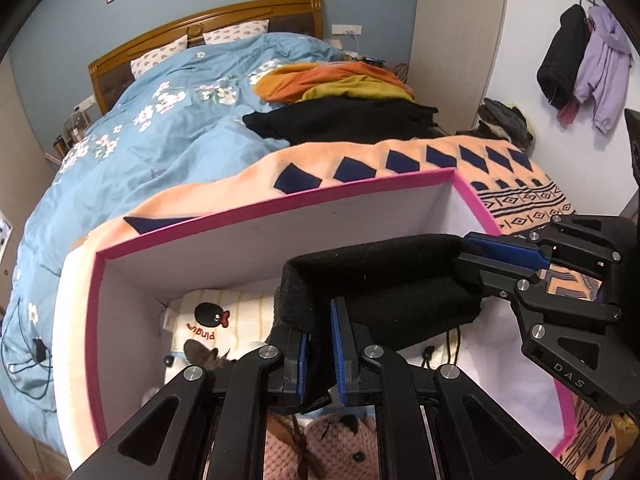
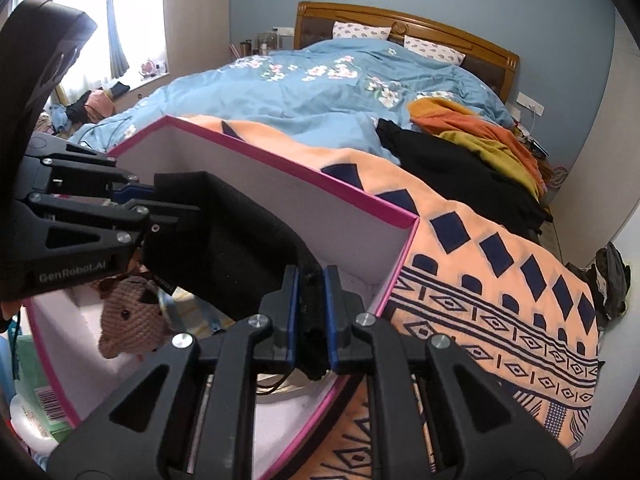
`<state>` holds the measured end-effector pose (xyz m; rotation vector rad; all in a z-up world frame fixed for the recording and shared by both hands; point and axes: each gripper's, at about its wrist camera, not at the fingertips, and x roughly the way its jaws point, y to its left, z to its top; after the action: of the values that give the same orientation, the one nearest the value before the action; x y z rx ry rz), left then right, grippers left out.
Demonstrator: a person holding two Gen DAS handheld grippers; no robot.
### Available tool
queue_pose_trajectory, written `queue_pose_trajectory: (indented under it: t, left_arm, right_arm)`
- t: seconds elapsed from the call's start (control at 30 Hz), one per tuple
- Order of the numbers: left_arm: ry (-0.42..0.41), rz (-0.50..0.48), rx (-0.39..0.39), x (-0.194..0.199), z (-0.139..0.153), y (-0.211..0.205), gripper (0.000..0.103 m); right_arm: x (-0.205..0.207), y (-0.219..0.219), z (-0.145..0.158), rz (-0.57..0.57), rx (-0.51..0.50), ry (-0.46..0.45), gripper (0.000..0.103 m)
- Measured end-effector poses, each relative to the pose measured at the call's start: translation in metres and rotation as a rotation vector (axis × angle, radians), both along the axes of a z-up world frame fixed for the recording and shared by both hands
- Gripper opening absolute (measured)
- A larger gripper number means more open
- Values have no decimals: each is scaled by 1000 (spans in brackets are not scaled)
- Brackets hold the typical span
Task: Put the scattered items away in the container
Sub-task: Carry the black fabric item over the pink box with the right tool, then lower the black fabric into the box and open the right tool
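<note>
Two hand-held grippers, left gripper (image 1: 319, 354) and right gripper (image 2: 311, 316), each clamp one end of a black cloth (image 1: 384, 280), holding it stretched over a pink-edged box (image 1: 256, 216). Inside lie a pink knitted toy (image 2: 132, 320) and a striped towel (image 1: 236, 312). Beyond, the box rests on an orange patterned blanket (image 2: 500, 272) at the bed's foot.

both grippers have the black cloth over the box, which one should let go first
Probably left. The left gripper and right gripper each pinch an end of the black cloth above the pink-rimmed box. The left end hangs lower, nearer the knitted bear inside.
</note>
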<state>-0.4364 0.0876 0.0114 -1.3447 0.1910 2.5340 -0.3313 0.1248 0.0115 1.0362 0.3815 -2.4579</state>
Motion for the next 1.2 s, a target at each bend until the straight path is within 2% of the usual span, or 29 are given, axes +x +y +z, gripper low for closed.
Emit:
queue_pose_trajectory:
  t: [0.53,0.67,0.8,0.97,1.03,1.2]
  left_arm:
    - [-72,53,24,-16,-16,-12,10]
    - [-96,69,40,-19,-18,-14,17]
    - [-84,88,32,-20,-17,-15,21]
    - [-49,124,51,-19,-7,-25,38]
    - [-38,136,68,-19,-3,-30,39]
    - [-26,145,91,-18,1,-37,39]
  right_arm:
    - [-12,-21,-16,-13,164,6,14]
    - [-15,-25,-20,-6,189,-7,15]
    - [-15,-27,-21,-15,205,-3,15]
    - [-14,-21,-16,-40,191,8,18]
    - [-13,-20,-13,-50,177,14,26]
    - [-11,-16,-7,-50,146,22,27]
